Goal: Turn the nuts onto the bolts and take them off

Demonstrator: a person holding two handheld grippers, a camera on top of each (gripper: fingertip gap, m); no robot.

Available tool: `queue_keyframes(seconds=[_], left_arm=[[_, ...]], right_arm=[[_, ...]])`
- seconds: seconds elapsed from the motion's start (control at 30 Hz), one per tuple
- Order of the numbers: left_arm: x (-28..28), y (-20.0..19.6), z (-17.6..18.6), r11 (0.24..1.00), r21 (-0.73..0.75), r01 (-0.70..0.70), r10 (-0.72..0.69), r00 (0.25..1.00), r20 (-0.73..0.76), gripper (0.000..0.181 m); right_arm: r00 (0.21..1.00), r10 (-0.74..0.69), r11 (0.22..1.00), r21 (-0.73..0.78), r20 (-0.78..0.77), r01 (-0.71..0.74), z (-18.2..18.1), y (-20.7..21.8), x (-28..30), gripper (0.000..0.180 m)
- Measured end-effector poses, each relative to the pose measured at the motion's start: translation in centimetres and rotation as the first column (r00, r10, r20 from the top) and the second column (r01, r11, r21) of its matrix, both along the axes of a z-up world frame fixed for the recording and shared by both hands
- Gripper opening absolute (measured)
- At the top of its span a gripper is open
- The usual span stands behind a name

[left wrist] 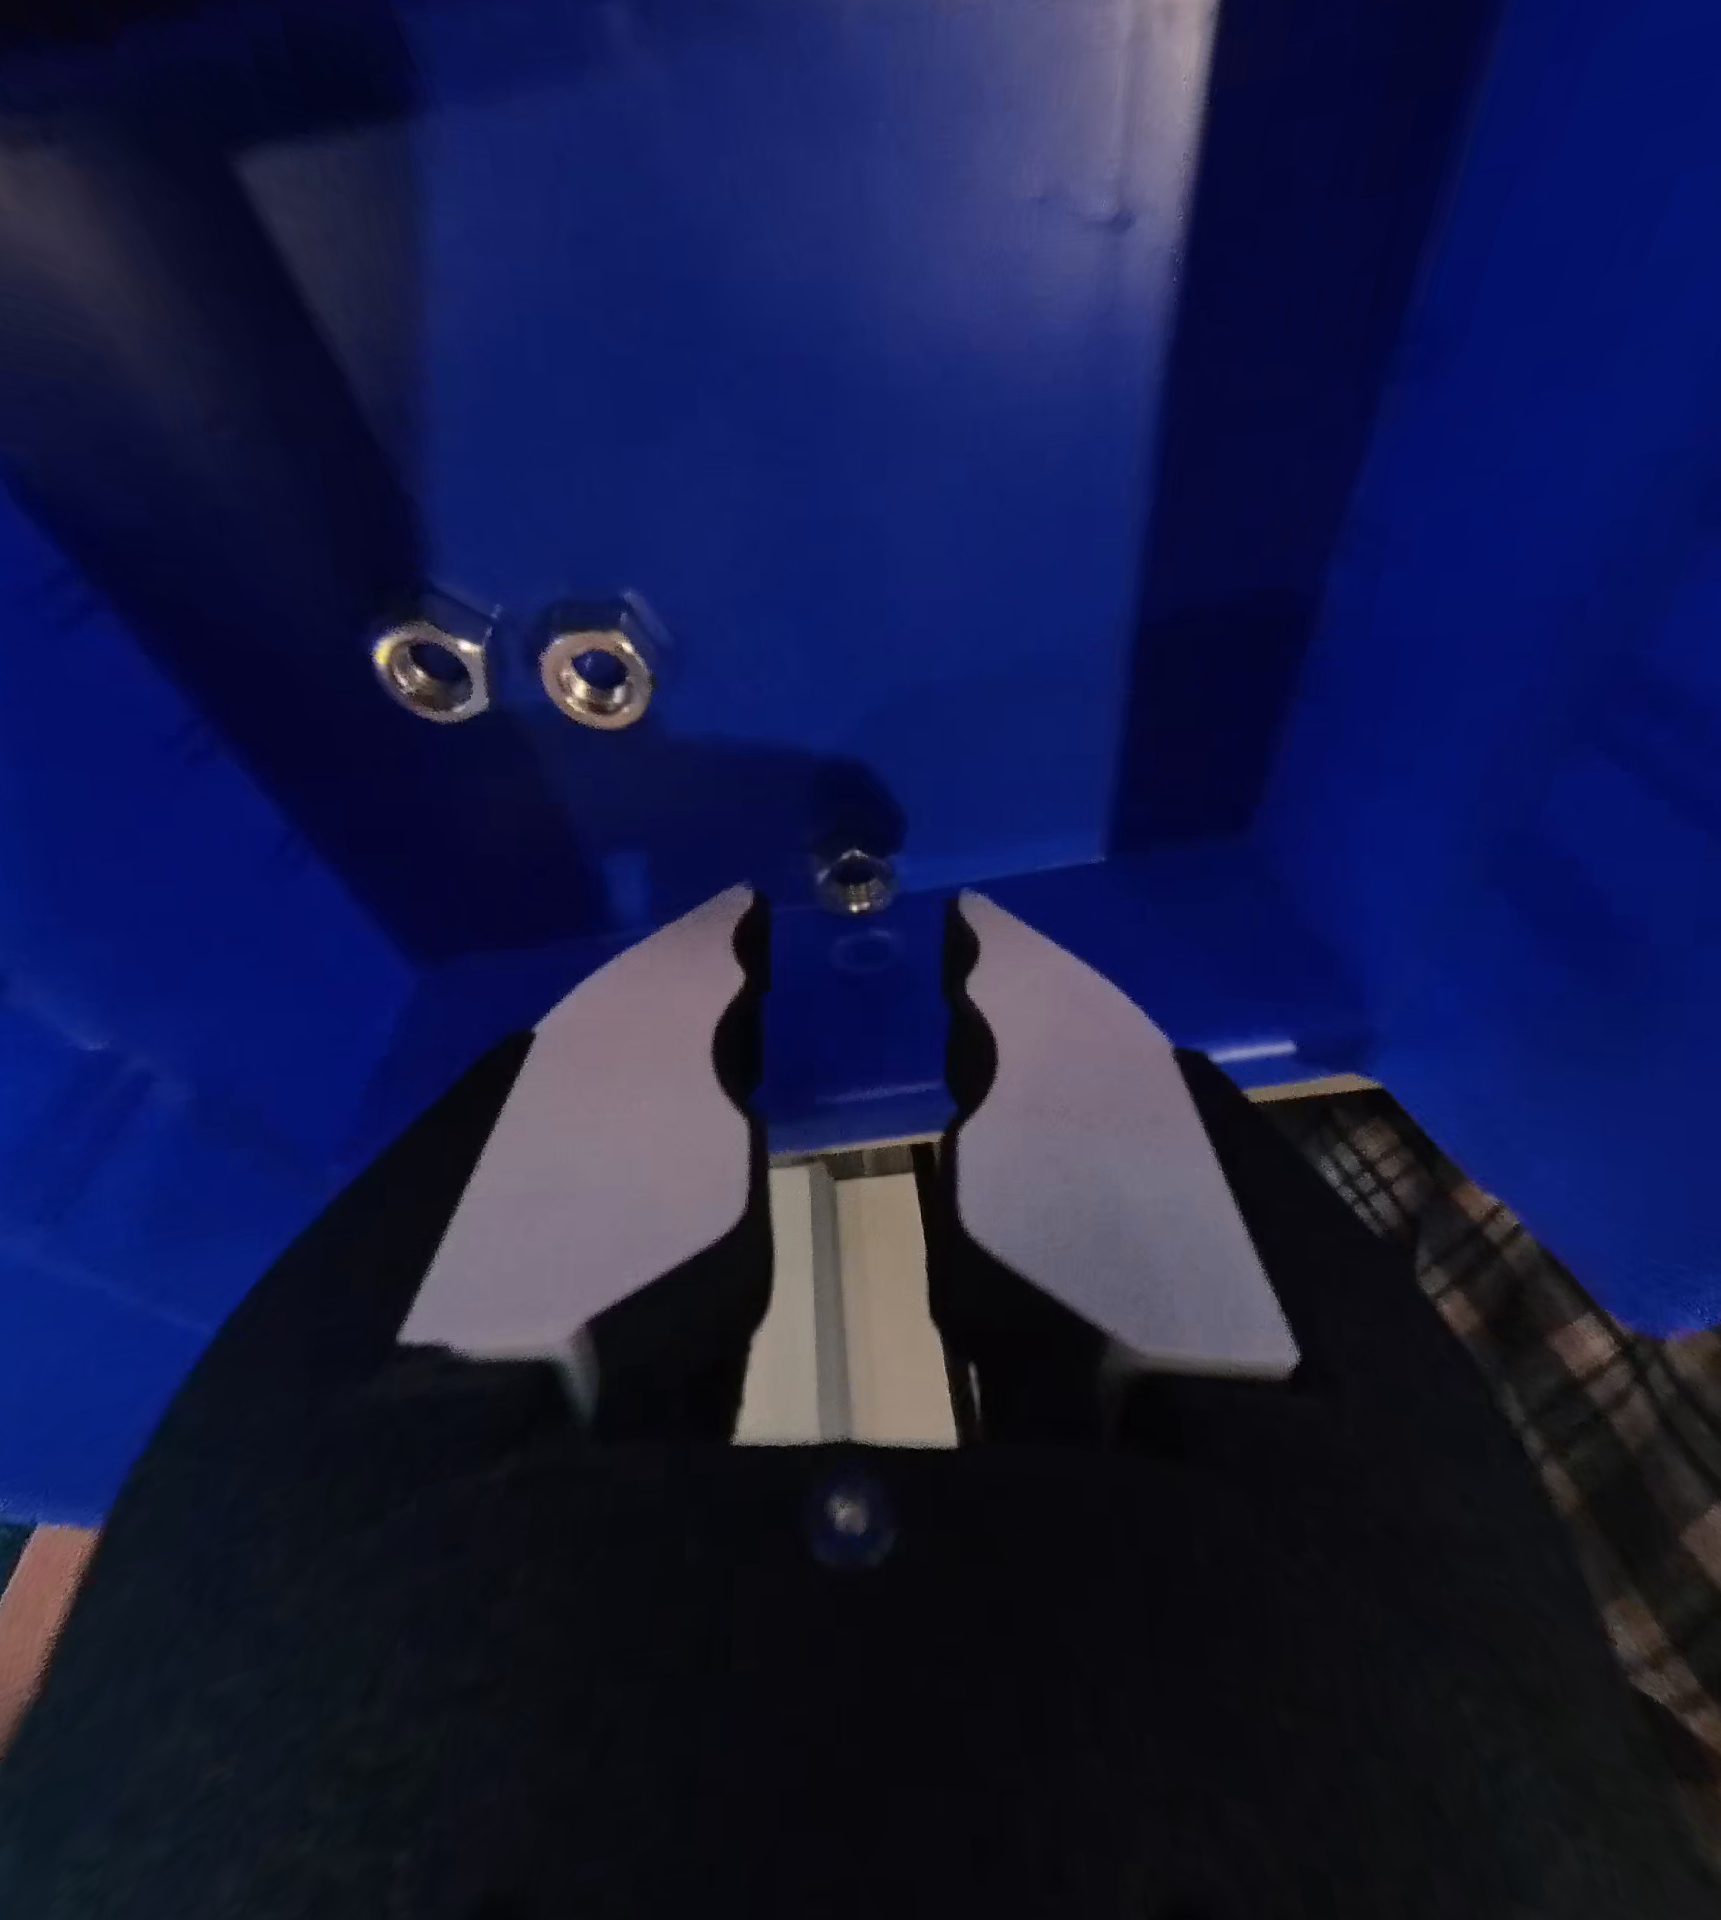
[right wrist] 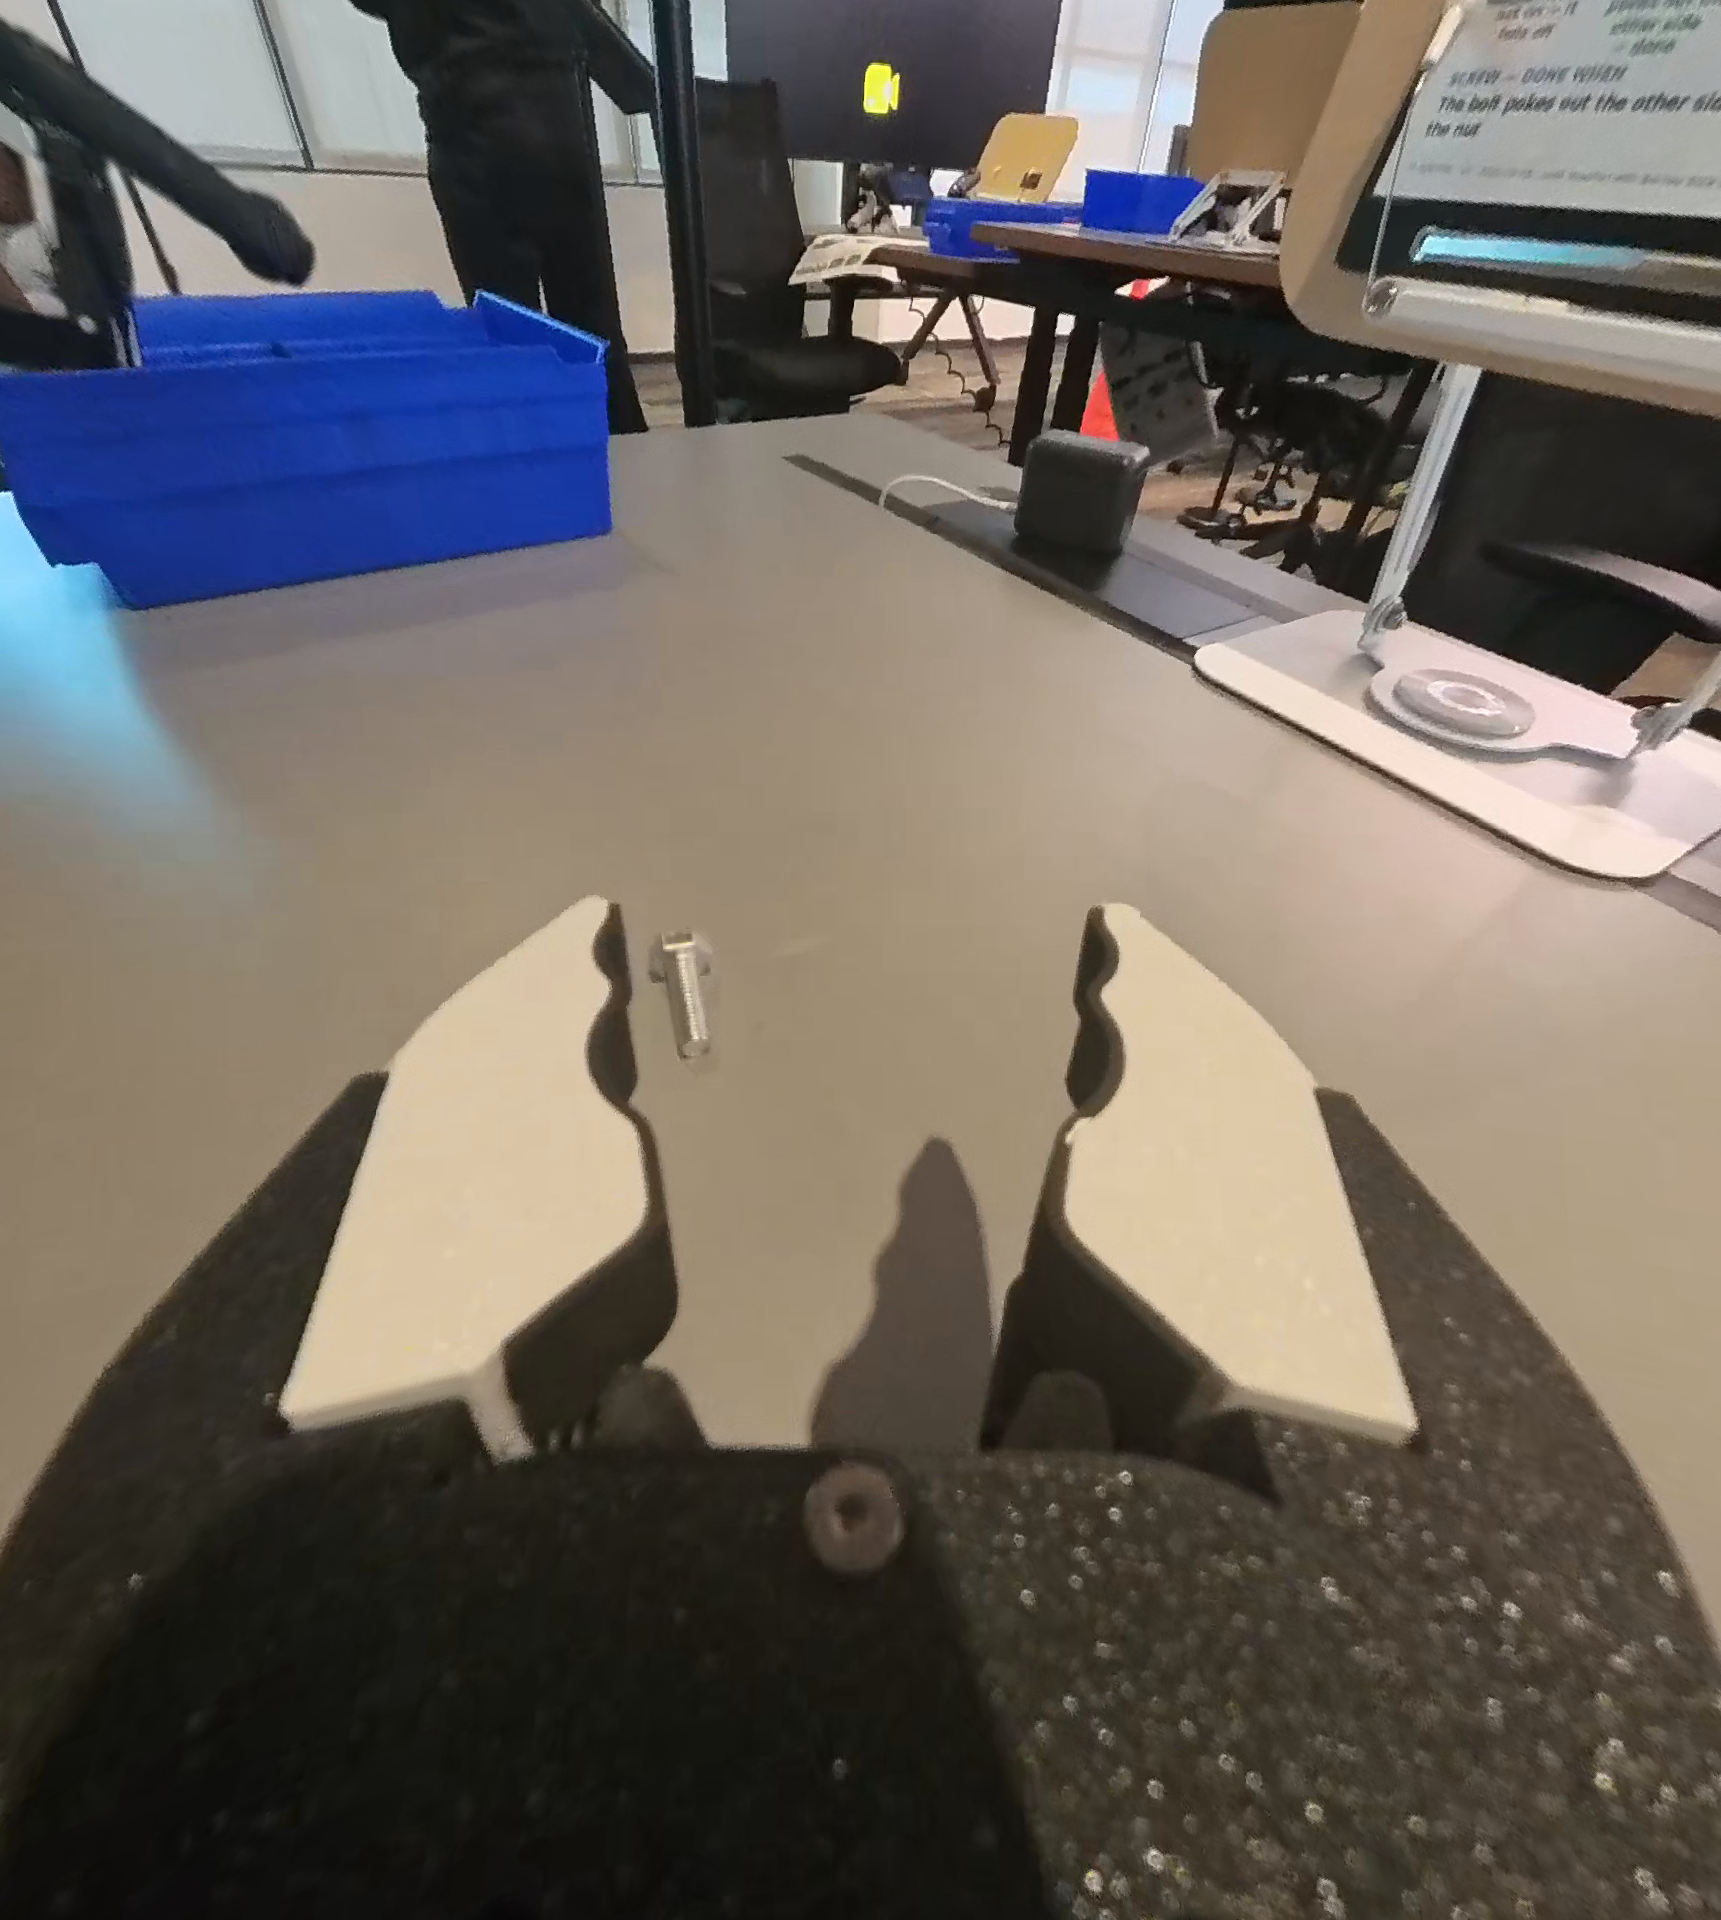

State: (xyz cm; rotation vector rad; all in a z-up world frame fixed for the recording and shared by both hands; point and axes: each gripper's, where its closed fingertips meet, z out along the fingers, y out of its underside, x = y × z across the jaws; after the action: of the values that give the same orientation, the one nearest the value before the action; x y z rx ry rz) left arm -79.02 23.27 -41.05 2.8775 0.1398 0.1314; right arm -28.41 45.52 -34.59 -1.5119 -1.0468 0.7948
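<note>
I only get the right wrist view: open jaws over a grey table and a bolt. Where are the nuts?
Observer: In the left wrist view, three silver nuts lie inside the blue bin.
Operator: All together?
Observer: No. Two sit side by side, left nut and middle nut; the smallest-looking nut lies apart, nearer the left gripper.
Operator: Has that gripper grabbed one?
Observer: No. Its jaws stand open and empty, with the near nut just beyond their tips.
</note>
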Motion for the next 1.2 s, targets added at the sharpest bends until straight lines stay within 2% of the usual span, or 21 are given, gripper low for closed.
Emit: queue_keyframes(seconds=[0.4,0.43,0.47,0.73,0.9,1.03,1.1,1.2], left_arm=[[0.0,-0.8,-1.7,0.996,-0.090,-0.025,0.025,1.000,-0.002,0.032],[0.0,-0.9,-1.7,0.995,-0.102,-0.022,0.022,1.000,0.000,0.029],[0.1,-0.9,-1.7,0.994,-0.110,-0.018,0.018,1.000,0.005,0.018],[0.1,-0.8,-1.2,0.992,-0.112,0.051,-0.048,0.999,0.023,0.016],[-0.2,0.6,2.4,0.998,-0.025,0.065,-0.065,0.998,0.014,0.016],[0.5,4.7,8.5,0.975,0.136,0.173,-0.164,0.983,-0.079,0.016],[2.7,7.7,11.1,0.923,0.220,0.316,-0.284,0.945,-0.164,0.016],[11.1,11.7,12.2,0.786,0.322,0.528,-0.499,0.849,-0.174,0.017]], right_arm=[[1.000,0.001,1.000,0.001,-0.003,-0.001,0.1,0.0,0.0,0.082],[1.000,-0.002,1.000,0.003,-0.003,0.002,0.1,0.0,0.0,0.082],[1.000,-0.006,1.000,0.006,-0.004,0.006,0.2,0.0,0.1,0.083],[0.999,-0.021,1.000,0.012,-0.029,0.022,0.7,0.3,0.6,0.082],[0.999,-0.023,1.000,0.019,-0.037,0.024,1.0,0.2,0.6,0.082],[0.999,-0.025,1.000,0.016,-0.044,0.026,1.1,0.3,0.7,0.082],[0.998,-0.030,0.999,0.021,-0.047,0.031,1.3,0.3,0.8,0.082],[0.998,-0.042,0.999,0.023,-0.050,0.043,1.4,0.6,1.1,0.081]])
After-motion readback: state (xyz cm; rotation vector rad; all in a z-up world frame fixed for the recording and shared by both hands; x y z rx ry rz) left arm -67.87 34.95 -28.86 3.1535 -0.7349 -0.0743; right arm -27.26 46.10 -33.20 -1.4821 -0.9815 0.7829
